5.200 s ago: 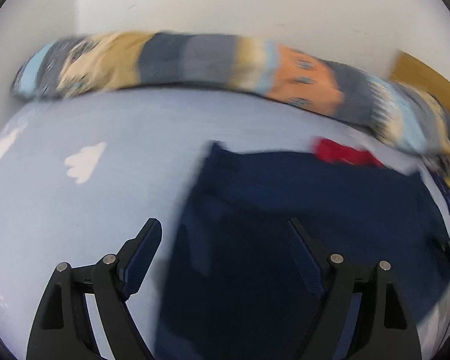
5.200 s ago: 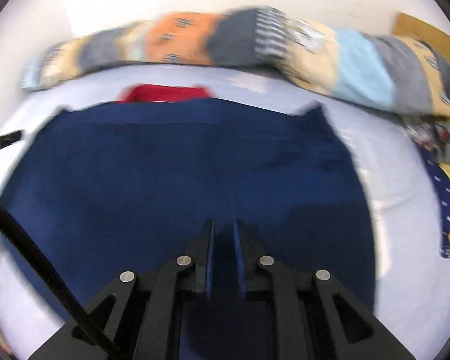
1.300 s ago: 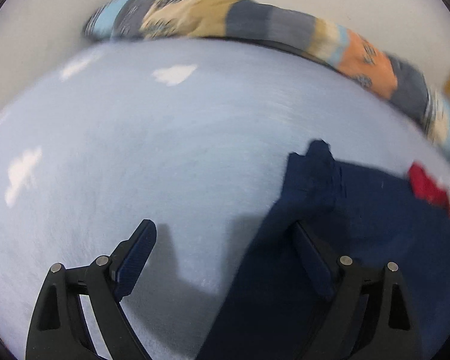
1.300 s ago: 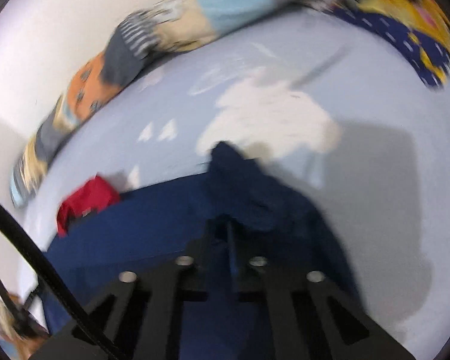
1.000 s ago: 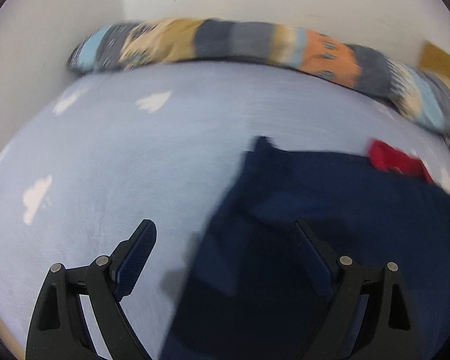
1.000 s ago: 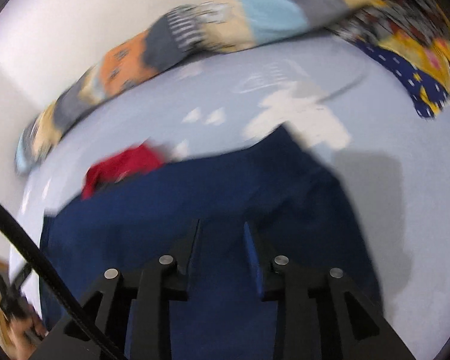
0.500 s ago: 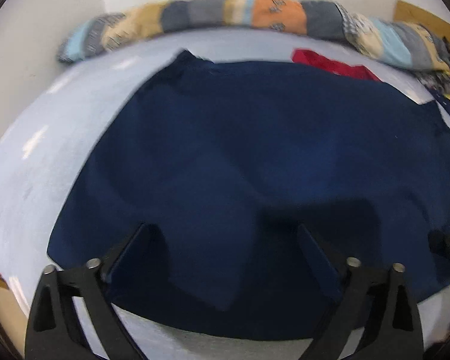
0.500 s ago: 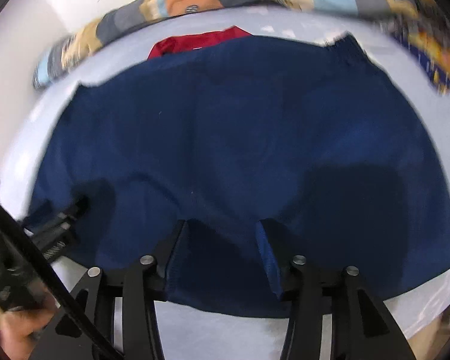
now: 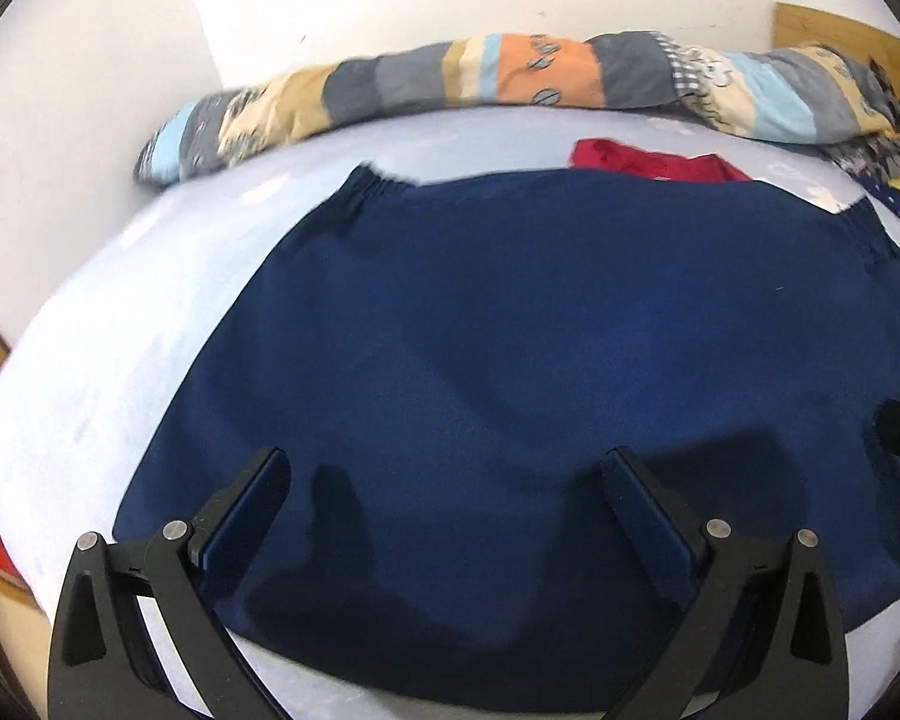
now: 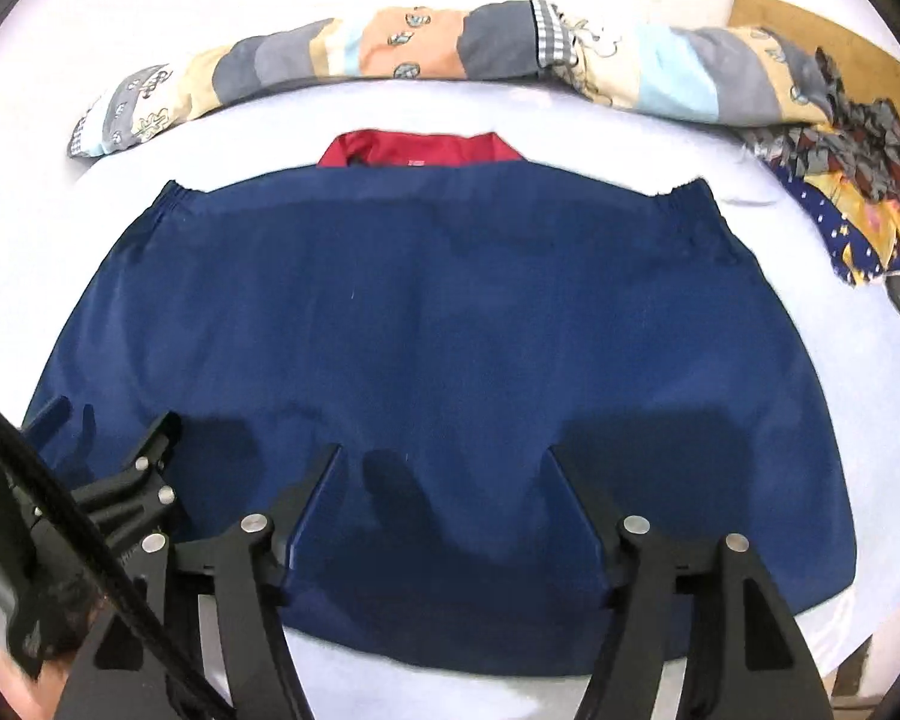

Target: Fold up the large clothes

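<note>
Pale bedsheet (image 9: 120, 324) carried limp, slidey navy garment (image 9: 540, 330); left gripper (image 9: 444, 480) gaped wide, right gripper (image 10: 444, 474) was opening, both empty; pinch elastic corners at 11 and 1 o'clock.

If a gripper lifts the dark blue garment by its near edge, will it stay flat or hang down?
The dark blue garment would probably hang down: it lies limp on the bed, with soft ripples. Its smooth, faintly shiny cloth may slip from a shallow pinch.

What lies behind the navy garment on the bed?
A red cloth pokes out behind the navy garment; beyond it lies a patchwork quilt. The rest of the red cloth is covered.
</note>
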Demonstrator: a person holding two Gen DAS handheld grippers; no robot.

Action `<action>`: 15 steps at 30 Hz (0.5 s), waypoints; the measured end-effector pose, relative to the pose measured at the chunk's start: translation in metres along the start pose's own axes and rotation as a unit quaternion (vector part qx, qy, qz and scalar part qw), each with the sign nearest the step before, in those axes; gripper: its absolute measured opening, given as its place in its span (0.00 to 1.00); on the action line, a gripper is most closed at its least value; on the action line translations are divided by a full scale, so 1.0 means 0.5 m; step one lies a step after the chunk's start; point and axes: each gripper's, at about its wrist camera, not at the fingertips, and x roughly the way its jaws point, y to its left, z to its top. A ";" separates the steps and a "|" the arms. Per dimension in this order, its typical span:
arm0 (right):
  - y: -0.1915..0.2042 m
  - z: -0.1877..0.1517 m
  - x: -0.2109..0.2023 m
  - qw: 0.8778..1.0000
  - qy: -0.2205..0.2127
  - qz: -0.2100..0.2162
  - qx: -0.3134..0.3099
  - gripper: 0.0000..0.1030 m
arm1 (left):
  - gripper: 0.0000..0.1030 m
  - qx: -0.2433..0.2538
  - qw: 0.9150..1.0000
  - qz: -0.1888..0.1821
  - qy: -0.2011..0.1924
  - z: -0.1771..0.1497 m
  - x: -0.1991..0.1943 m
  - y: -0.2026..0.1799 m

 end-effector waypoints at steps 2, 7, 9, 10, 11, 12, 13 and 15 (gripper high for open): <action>-0.005 0.004 0.015 1.000 0.007 0.001 0.014 0.69 | 1.00 0.008 1.000 -0.011 0.000 0.006 0.002 -0.017; -0.009 -0.007 0.062 0.999 0.039 0.002 0.025 0.72 | 1.00 0.031 0.999 0.002 -0.005 0.001 0.012 -0.041; -0.007 -0.011 0.064 0.999 0.038 -0.002 0.022 0.77 | 1.00 0.034 0.999 0.005 -0.005 0.002 0.013 -0.043; -0.008 -0.013 0.066 0.999 0.039 0.004 0.027 0.81 | 1.00 0.034 0.999 0.006 -0.006 0.002 0.013 -0.044; -0.009 -0.015 0.069 0.998 0.043 0.013 0.031 0.86 | 1.00 0.033 0.999 0.007 -0.006 0.002 0.013 -0.044; -0.006 -0.017 0.072 0.998 0.046 0.014 0.029 0.88 | 1.00 0.033 0.999 0.007 -0.006 0.002 0.013 -0.044; 0.000 -0.020 0.072 0.999 0.044 0.009 0.023 0.88 | 1.00 0.033 0.999 0.007 -0.006 0.001 0.013 -0.043; 0.002 -0.025 0.073 0.999 0.041 0.009 0.024 0.90 | 1.00 0.029 1.000 0.003 -0.004 0.000 0.015 -0.040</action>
